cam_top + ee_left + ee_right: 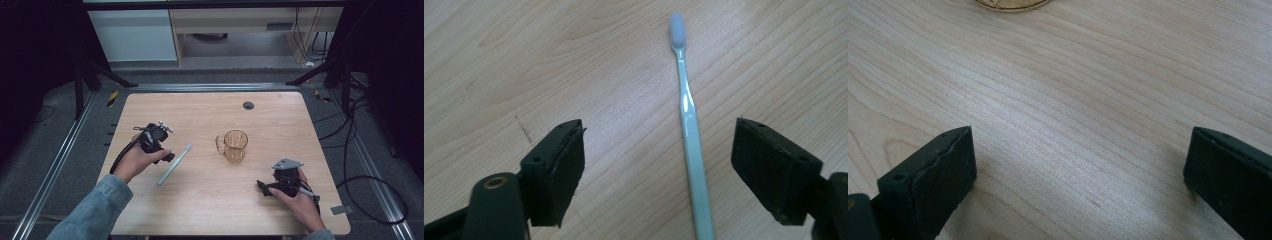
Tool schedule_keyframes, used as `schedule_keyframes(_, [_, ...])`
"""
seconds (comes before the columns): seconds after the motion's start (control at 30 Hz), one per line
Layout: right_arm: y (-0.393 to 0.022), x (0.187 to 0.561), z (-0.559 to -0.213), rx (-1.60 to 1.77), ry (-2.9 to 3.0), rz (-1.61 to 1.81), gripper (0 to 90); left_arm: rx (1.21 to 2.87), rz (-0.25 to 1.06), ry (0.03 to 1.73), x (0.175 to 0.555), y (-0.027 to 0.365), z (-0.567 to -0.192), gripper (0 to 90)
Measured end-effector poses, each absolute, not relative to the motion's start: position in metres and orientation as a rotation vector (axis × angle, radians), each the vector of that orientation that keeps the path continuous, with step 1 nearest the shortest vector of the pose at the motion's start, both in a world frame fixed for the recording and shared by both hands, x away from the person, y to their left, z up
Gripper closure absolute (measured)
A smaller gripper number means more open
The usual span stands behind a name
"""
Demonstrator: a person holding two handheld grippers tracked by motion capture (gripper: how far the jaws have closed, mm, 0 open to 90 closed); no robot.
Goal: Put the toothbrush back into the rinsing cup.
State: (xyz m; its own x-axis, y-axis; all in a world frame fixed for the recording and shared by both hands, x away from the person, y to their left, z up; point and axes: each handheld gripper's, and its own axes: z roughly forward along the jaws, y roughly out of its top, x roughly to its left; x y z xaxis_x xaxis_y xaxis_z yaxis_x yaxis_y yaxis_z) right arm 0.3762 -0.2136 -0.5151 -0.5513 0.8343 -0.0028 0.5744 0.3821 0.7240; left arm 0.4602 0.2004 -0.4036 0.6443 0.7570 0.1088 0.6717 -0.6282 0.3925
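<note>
A pale green toothbrush point(174, 164) with a light bristle head lies flat on the wooden table point(210, 110), left of centre. My left gripper point(169, 157) hovers at its handle; in the left gripper view the toothbrush point(690, 135) runs between the two black jaws, nearer the right one, with clear gaps on both sides, so the gripper point(659, 165) is open. An amber glass mug point(234, 146) with a handle stands upright at the table's middle. My right gripper point(262, 187) rests low near the front right, open point(1078, 175), over bare wood, with the mug's base point(1010, 4) at the top edge.
A small dark round grommet point(248, 105) sits in the tabletop near the far edge. Black frame legs and cables stand beyond the table's left and right sides. A cable trails from each gripper toward the table's sides.
</note>
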Motion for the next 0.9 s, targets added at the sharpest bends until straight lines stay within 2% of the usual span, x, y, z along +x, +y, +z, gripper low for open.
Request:
schedule_keyframes(0.47, [-0.214, 0.376, -0.515, 1.224, 2.278, 0.974, 0.7, 2.676, 0.251, 1.101, 0.474, 0.172, -0.416, 45.4])
schedule_keyframes(0.9, [-0.214, 0.376, -0.515, 1.219, 2.280, 0.968, 0.7, 2.702, 0.186, 1.132, 0.489, 0.160, -0.417, 52.5])
